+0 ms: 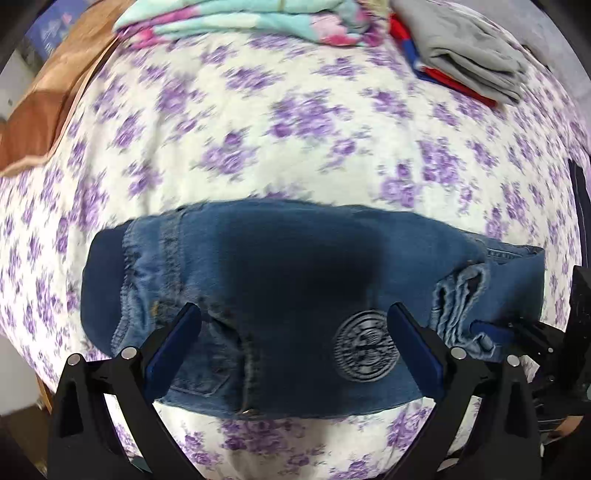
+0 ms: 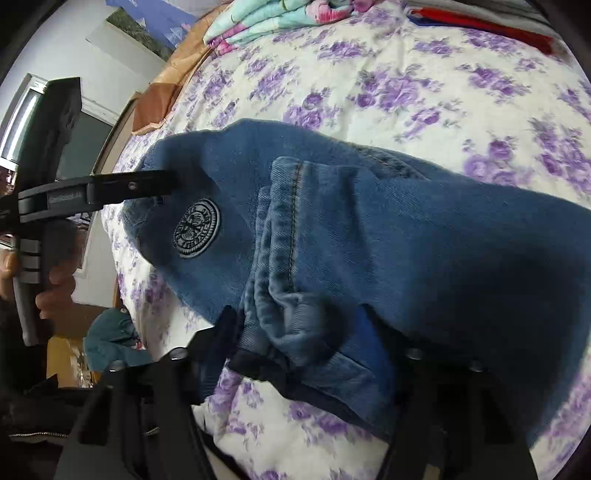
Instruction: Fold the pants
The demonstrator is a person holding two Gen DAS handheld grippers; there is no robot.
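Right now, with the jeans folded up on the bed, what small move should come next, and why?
Probably close the right gripper on the bunched hem: its jaws stand open around that fold, while the left gripper hangs open over the jeans near the round patch.

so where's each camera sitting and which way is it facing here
Left wrist view: sits on the left tongs, looking steeply down on the jeans spread on the floral bedspread; both its fingers show, apart over the denim.
Right wrist view: sits on the right tongs, angled down across the jeans from their hem end; its dark fingers show, a bunched hem between them, plus a hand.
Shared: the jeans' round patch, the bedspread, the folded turquoise cloth.
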